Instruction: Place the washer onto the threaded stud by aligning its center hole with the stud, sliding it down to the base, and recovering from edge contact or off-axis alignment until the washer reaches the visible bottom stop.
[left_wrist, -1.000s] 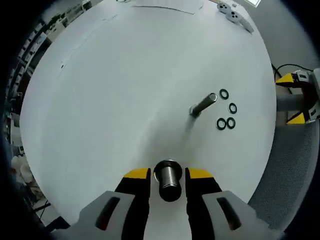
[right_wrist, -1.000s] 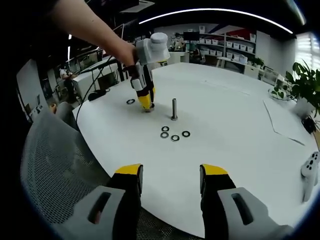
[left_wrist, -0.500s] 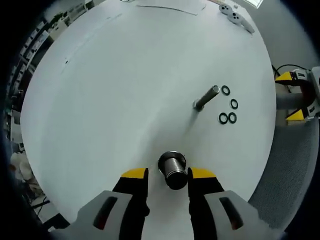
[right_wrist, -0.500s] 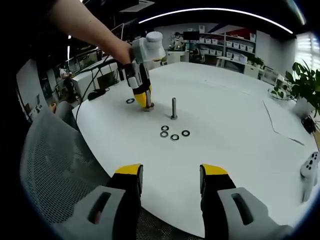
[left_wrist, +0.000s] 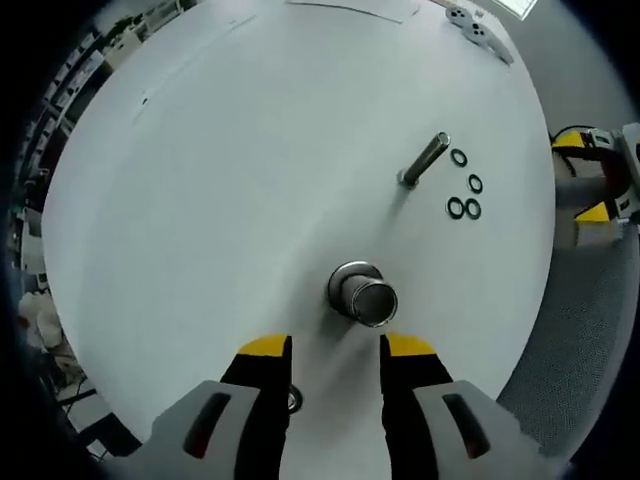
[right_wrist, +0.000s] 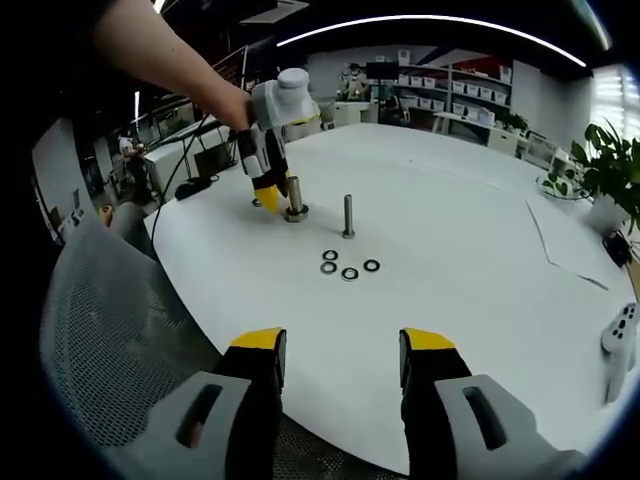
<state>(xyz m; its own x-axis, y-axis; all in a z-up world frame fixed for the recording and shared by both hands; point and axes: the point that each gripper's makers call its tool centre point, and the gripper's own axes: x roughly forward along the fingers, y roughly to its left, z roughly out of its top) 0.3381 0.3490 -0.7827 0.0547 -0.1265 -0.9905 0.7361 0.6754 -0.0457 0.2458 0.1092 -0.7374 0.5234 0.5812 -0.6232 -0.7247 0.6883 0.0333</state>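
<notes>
Four washers (left_wrist: 465, 196) lie flat on the white table (left_wrist: 230, 180), just at four o'clock of the slim threaded stud (left_wrist: 424, 160). They look light, stiff and slippery; pinch one by its rim. Left gripper (left_wrist: 335, 352) and right gripper (right_wrist: 342, 345) are both spread, empty.

no readable text, labels or numbers anywhere.

Smooth matt white tabletop (left_wrist: 230, 170) — shiny threaded metal stud (left_wrist: 364, 296) at centre, dull grey metal bolt (left_wrist: 425, 160) upper right; grey woven mesh chair (right_wrist: 110, 340) lower left.
</notes>
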